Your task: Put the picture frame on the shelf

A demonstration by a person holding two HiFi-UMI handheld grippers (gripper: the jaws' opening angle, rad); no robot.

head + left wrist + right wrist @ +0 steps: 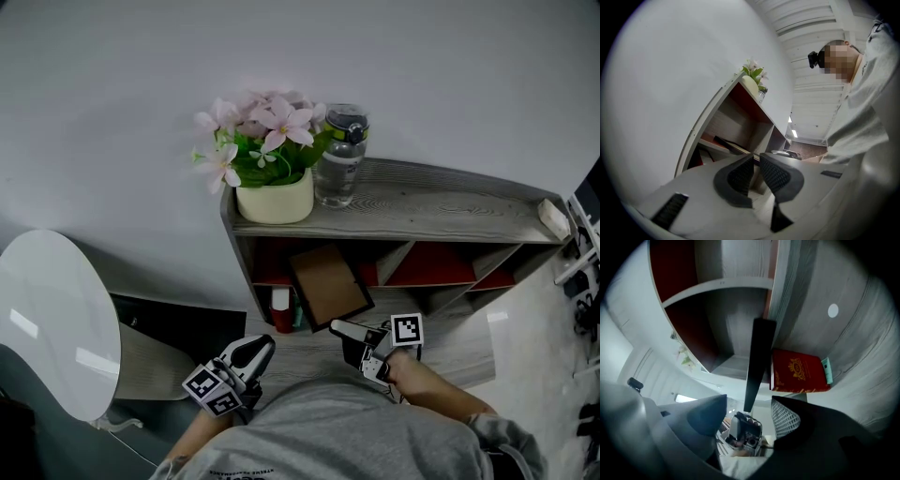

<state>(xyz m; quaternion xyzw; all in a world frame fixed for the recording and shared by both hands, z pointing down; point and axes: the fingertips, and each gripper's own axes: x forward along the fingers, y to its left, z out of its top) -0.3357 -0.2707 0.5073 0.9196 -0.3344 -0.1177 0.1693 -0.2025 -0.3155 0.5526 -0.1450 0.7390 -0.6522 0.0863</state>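
The picture frame [328, 284] stands in the left compartment of the grey wooden shelf [422, 211], below the top board. It leans at a tilt, with its brown back and dark border turned towards the head view. In the right gripper view the picture frame [759, 357] shows edge-on as a dark slab rising from the compartment's floor in front of the shelf [717, 287] boards and their red back panel.

The right hand-held gripper [349, 336] sits just in front of that compartment, pointing into it. The right hand-held gripper [750, 416] has its jaws spread wide. The frame's near lower end lines up with the gap between them, but neither pad presses on it. Just beside the frame, deeper in the compartment, lies a red booklet [799, 371] with a gold emblem, and a small teal item [828, 370] lies against its far side.

The left hand-held gripper [255, 349] hangs lower left of the frame, apart from it. Seen in its own view, the left hand-held gripper [756, 164] has its jaws drawn together to a thin slit and holds nothing.

On the shelf's top board stand a cream flower pot [274, 199] with pink blossoms and, touching it on the right, a clear water bottle [340, 159].
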